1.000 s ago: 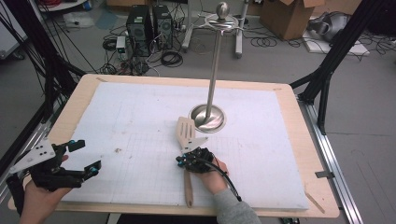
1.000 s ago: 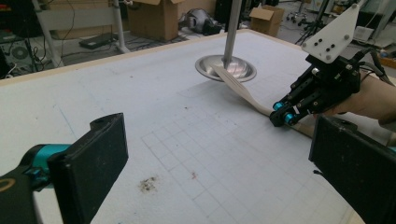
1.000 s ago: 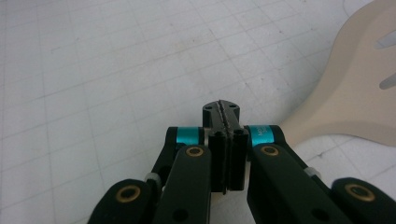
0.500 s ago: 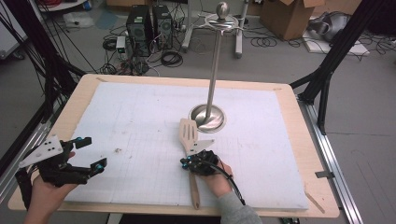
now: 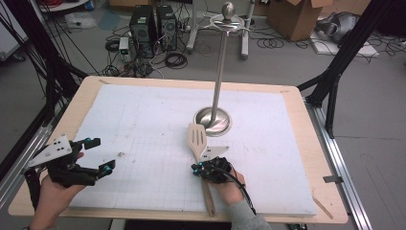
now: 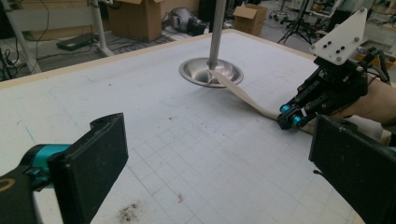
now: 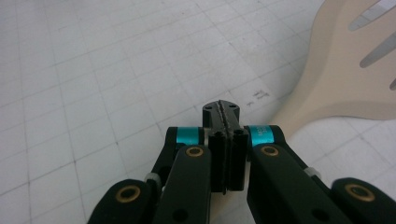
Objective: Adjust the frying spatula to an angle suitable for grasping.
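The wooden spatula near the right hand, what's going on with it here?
A person works at a white gridded mat with a gripper in each hand. The right gripper has its jaws shut, with the spatula's handle running under it; whether it actually grips the handle cannot be told. The slotted blade points toward the base of the metal stand. The left gripper is open, holds nothing and sits off near the mat's left edge.

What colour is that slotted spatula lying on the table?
Pale beige, like light wood; the slotted spatula shows best in the right gripper view.
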The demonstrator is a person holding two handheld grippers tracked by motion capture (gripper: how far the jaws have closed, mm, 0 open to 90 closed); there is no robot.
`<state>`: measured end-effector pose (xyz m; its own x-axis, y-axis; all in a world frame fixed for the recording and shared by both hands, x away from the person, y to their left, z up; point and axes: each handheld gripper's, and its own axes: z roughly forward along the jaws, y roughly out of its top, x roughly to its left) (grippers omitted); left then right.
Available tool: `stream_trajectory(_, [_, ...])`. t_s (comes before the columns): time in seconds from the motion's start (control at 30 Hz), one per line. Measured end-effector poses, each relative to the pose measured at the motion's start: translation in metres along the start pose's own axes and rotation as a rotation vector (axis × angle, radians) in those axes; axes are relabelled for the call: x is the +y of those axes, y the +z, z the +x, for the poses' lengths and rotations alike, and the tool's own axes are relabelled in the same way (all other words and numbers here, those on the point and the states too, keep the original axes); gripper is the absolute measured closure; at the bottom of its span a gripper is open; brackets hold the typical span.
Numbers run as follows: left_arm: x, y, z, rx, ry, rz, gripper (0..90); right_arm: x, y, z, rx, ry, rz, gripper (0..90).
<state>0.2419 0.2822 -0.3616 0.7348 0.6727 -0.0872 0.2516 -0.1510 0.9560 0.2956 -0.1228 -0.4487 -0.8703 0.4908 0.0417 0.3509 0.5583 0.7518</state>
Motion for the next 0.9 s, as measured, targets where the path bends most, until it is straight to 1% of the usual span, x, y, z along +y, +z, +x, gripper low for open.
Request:
stream_trajectory(0.1, [0.001, 0.002, 0.0, -0.003, 0.002, -0.001, 5.0, -0.003, -0.003, -0.001, -0.008, 0.003, -0.002, 90.0])
stream_trajectory(0.27, [0.004, 0.009, 0.0, -0.022, 0.009, 0.0, 5.1, -0.008, -0.009, -0.003, -0.019, 0.013, -0.004, 90.0])
stream_trajectory(0.33, [0.004, 0.01, 0.0, -0.024, 0.007, -0.003, 5.1, -0.009, -0.011, -0.003, -0.024, 0.019, -0.002, 90.0])
stream_trajectory(0.37, [0.005, 0.011, 0.0, -0.028, 0.013, -0.001, 5.0, -0.011, -0.012, -0.003, -0.027, 0.025, -0.003, 90.0])
stream_trajectory(0.4, [0.005, 0.013, 0.0, -0.031, 0.009, -0.003, 5.0, -0.012, -0.014, -0.004, -0.033, 0.024, -0.003, 90.0])
stream_trajectory(0.47, [0.007, 0.017, 0.0, -0.04, 0.013, 0.0, 5.1, -0.014, -0.016, -0.005, -0.036, 0.034, -0.004, 90.0])
stream_trajectory(0.53, [0.007, 0.018, 0.0, -0.039, 0.013, -0.002, 5.1, -0.016, -0.018, -0.006, -0.041, 0.039, -0.008, 90.0])
stream_trajectory(0.57, [0.007, 0.02, 0.0, -0.046, 0.012, 0.0, 5.1, -0.016, -0.018, -0.006, -0.041, 0.039, -0.008, 90.0])
stream_trajectory(0.63, [0.008, 0.023, 0.0, -0.049, 0.017, 0.002, 5.0, -0.02, -0.023, -0.007, -0.054, 0.054, -0.008, 90.0])
stream_trajectory(0.9, [0.011, 0.033, 0.0, -0.075, 0.02, 0.005, 5.1, -0.029, -0.033, -0.011, -0.081, 0.08, -0.013, 90.0])
